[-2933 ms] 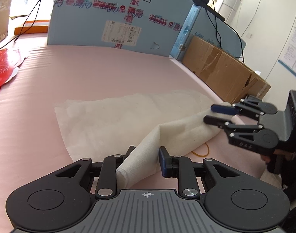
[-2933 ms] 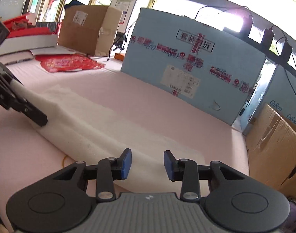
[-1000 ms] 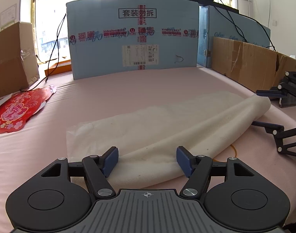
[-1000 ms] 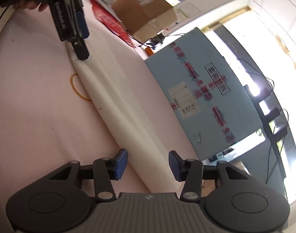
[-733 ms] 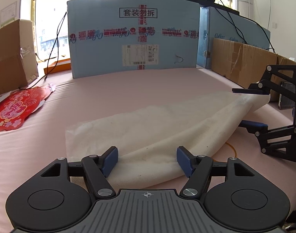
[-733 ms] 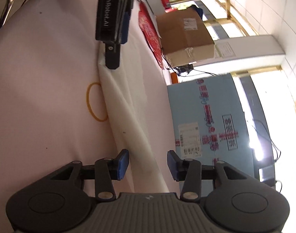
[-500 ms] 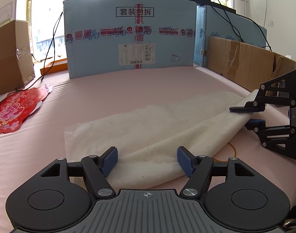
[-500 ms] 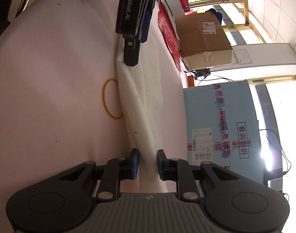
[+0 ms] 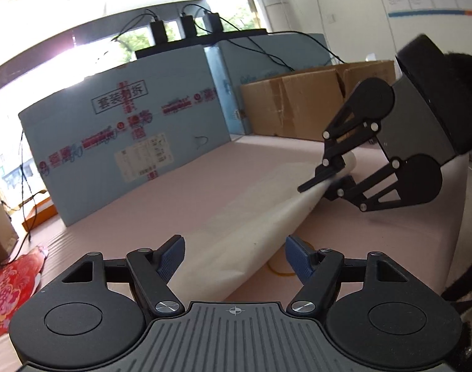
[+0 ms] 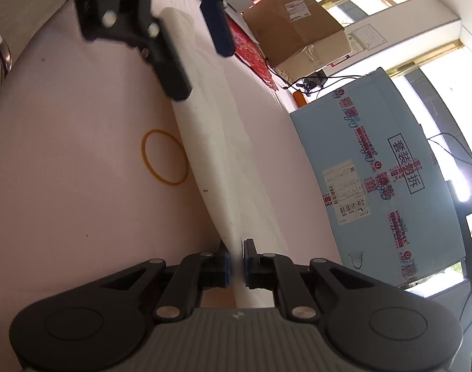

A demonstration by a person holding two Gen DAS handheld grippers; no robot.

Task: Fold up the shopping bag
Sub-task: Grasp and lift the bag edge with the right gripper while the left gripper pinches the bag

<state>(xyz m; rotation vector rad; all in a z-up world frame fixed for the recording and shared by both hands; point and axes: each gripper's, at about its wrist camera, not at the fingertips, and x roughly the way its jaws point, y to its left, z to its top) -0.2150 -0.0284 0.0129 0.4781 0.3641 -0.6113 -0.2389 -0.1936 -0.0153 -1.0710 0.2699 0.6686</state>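
Your right gripper (image 10: 235, 266) is pinching one end of the white shopping bag (image 10: 217, 167). Its jaws are closing, and the blue pads press the cloth from both sides with only a thin gap between them. In the left wrist view you can see the same gripper (image 9: 325, 179) from the side, with the end of the bag lifted up off the pink table cover (image 9: 205, 186).

Your left gripper (image 9: 235, 255) is spread wide. The other end of the bag (image 9: 236, 235) lies between its two fingers, but the pads do not touch the cloth. In the right wrist view that gripper (image 10: 201, 62) hangs over the far end of the bag, one finger on each side.

The bag is folded into a long narrow strip that runs from one gripper to the other across the table cover. A yellow rubber band (image 10: 164, 161) lies flat on the cover just beside the bag's edge; it may just touch the edge, but the view is too bent to be sure.

Farther out stands a big blue box (image 9: 127, 142) with red tape. Brown cardboard boxes (image 9: 313, 102) sit next to it. A red patterned thing (image 9: 9, 288) lies at the left edge of the table.
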